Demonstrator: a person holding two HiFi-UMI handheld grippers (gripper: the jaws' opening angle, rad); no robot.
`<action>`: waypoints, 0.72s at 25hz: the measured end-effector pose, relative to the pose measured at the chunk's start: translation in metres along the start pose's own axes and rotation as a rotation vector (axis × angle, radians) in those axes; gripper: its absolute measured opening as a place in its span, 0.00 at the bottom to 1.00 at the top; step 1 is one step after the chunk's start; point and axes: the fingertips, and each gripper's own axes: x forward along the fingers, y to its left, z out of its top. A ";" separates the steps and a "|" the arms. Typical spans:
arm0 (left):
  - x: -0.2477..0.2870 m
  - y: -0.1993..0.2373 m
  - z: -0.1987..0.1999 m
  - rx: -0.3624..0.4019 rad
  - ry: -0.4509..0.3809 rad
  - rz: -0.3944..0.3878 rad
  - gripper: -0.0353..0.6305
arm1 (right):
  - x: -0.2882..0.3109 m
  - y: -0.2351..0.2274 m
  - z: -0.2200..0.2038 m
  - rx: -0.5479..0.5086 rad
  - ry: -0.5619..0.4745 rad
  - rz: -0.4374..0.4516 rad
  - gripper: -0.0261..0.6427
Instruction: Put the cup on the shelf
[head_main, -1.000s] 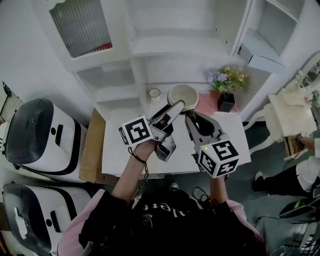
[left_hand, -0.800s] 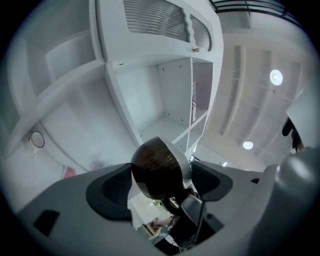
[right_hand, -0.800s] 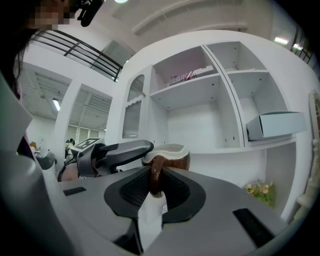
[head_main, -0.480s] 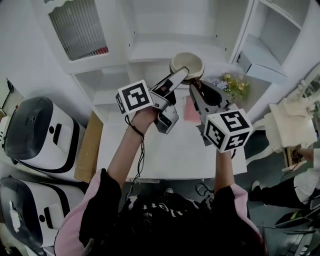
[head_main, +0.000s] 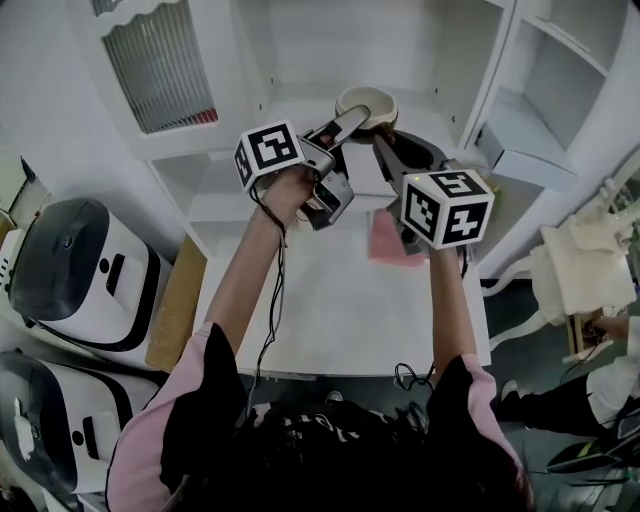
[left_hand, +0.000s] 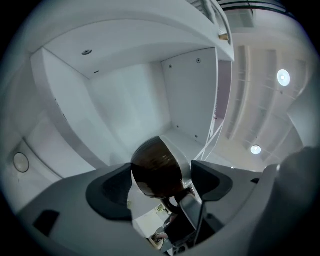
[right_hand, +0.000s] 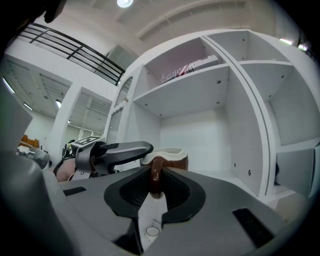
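Observation:
The cup (head_main: 366, 102) is cream inside and brown outside, and it is held up at the mouth of a white shelf compartment (head_main: 300, 92). My left gripper (head_main: 352, 122) is shut on the cup's body, which fills the gap between its jaws as a brown round (left_hand: 157, 170). My right gripper (head_main: 385, 138) is shut on the cup's brown handle (right_hand: 156, 175), with the cup's rim (right_hand: 167, 152) just beyond. The shelf's floor (right_hand: 220, 176) and back wall lie straight ahead of the cup.
A white table (head_main: 340, 310) lies below with a pink cloth (head_main: 385, 240) on it. Two white-and-black machines (head_main: 70, 265) stand at the left. A ribbed cabinet door (head_main: 160, 65) is upper left. A white chair (head_main: 575, 245) and a person's hand (head_main: 600, 328) are at the right.
Both grippers have lifted the cup from just above the table up and forward to the shelf opening. The grip on the cup looks unchanged.

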 end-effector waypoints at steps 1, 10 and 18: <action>0.002 0.005 0.002 -0.008 0.001 0.014 0.62 | 0.005 -0.002 -0.001 0.005 0.005 0.001 0.16; 0.004 0.016 0.009 -0.039 0.009 0.061 0.62 | 0.021 -0.019 -0.002 0.102 -0.003 -0.014 0.16; -0.006 0.022 0.012 -0.031 -0.015 0.071 0.61 | 0.034 -0.040 -0.010 0.112 0.028 -0.079 0.16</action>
